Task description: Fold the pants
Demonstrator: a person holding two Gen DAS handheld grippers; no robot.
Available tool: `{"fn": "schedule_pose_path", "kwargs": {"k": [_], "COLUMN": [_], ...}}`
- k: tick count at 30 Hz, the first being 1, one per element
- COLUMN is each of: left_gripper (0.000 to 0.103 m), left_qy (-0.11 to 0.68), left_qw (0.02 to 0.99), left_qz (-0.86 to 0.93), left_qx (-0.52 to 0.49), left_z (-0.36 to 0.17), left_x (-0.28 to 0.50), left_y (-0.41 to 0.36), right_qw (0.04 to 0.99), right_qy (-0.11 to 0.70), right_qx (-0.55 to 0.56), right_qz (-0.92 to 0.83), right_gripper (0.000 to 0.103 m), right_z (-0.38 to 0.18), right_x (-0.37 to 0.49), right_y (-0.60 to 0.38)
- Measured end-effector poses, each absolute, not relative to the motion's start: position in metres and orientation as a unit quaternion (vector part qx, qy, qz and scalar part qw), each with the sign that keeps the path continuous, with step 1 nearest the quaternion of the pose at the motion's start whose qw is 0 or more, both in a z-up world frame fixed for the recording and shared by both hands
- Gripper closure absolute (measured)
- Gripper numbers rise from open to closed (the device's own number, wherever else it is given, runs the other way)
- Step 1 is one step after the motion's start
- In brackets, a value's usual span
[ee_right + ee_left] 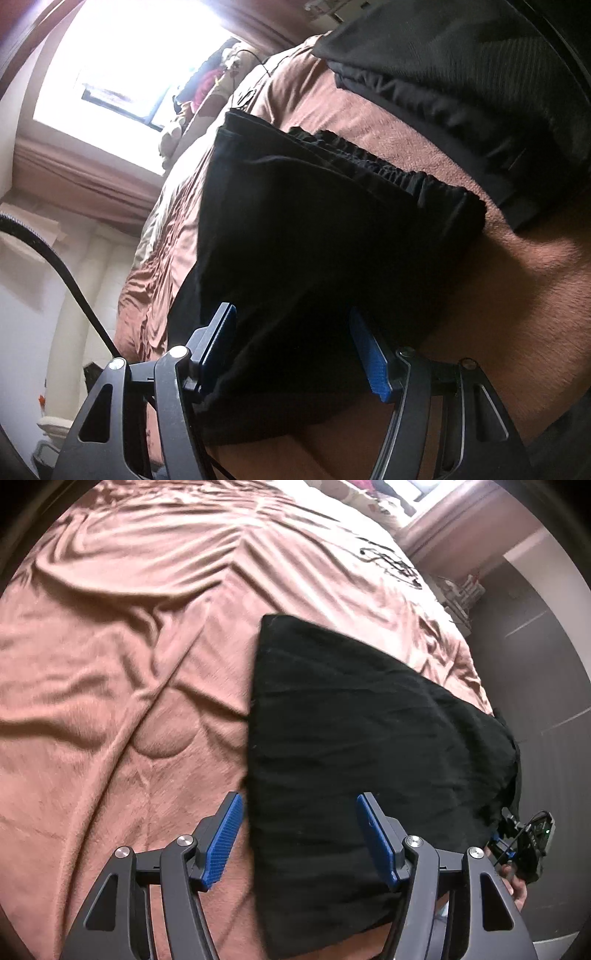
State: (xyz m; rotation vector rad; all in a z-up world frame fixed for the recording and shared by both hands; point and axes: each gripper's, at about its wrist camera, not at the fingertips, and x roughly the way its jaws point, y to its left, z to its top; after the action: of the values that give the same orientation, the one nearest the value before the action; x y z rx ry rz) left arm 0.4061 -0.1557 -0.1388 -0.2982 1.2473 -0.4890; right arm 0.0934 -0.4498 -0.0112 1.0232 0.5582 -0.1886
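Black pants (362, 738) lie folded on the bed (110, 701), long axis running away from both grippers; left gripper (299, 834) and right gripper (291, 350) both open, straddling the pants' near edge, gripping nothing.

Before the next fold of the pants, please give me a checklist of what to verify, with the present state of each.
1. Black pants lie on the brown blanket: ok.
2. Left tongs open, nothing pinched: ok.
3. Right tongs open, over the cloth: ok.
4. Elastic waistband in sight: ok.
5. Pants fully on the bed: not ok, one end hangs over the edge.
6. Layers aligned underneath: cannot tell.
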Motion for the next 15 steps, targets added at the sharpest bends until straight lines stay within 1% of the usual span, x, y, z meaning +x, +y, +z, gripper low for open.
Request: {"fn": "schedule_pose_path", "kwargs": {"k": [2,3,4,5,6,7,8,10,15], "left_gripper": [0.037,0.037,0.037,0.037,0.037,0.037,0.037,0.037,0.037], "left_qy": [0.582,0.585,0.587,0.588,0.589,0.590,0.591,0.593,0.595], "left_qw": [0.768,0.765,0.763,0.761,0.759,0.758,0.757,0.754,0.750], "left_qz": [-0.223,-0.222,-0.222,-0.222,-0.223,-0.224,-0.224,-0.224,-0.228], "left_qx": [-0.146,-0.151,-0.155,-0.159,-0.162,-0.165,-0.166,-0.169,-0.177], "left_z": [-0.147,-0.151,-0.154,-0.156,-0.159,-0.161,-0.163,-0.167,-0.171], "left_x": [0.408,0.408,0.408,0.409,0.410,0.411,0.412,0.415,0.420], "left_y": [-0.151,-0.149,-0.148,-0.147,-0.146,-0.146,-0.145,-0.144,-0.144], "right_qw": [0.831,0.832,0.833,0.835,0.835,0.834,0.836,0.845,0.868], "right_qy": [0.255,0.251,0.247,0.245,0.244,0.239,0.231,0.217,0.207], "right_qx": [0.486,0.486,0.485,0.484,0.483,0.486,0.487,0.478,0.433], "right_qz": [-0.091,-0.092,-0.095,-0.099,-0.101,-0.102,-0.103,-0.105,-0.127], "right_gripper": [0.041,0.043,0.057,0.065,0.078,0.094,0.098,0.101,0.102], "right_z": [-0.011,-0.010,-0.009,-0.006,-0.005,-0.003,0.000,0.007,0.029], "right_x": [0.097,0.099,0.101,0.103,0.103,0.104,0.102,0.093,0.074], "right_y": [-0.454,-0.454,-0.456,-0.459,-0.461,-0.463,-0.465,-0.463,-0.443]}}
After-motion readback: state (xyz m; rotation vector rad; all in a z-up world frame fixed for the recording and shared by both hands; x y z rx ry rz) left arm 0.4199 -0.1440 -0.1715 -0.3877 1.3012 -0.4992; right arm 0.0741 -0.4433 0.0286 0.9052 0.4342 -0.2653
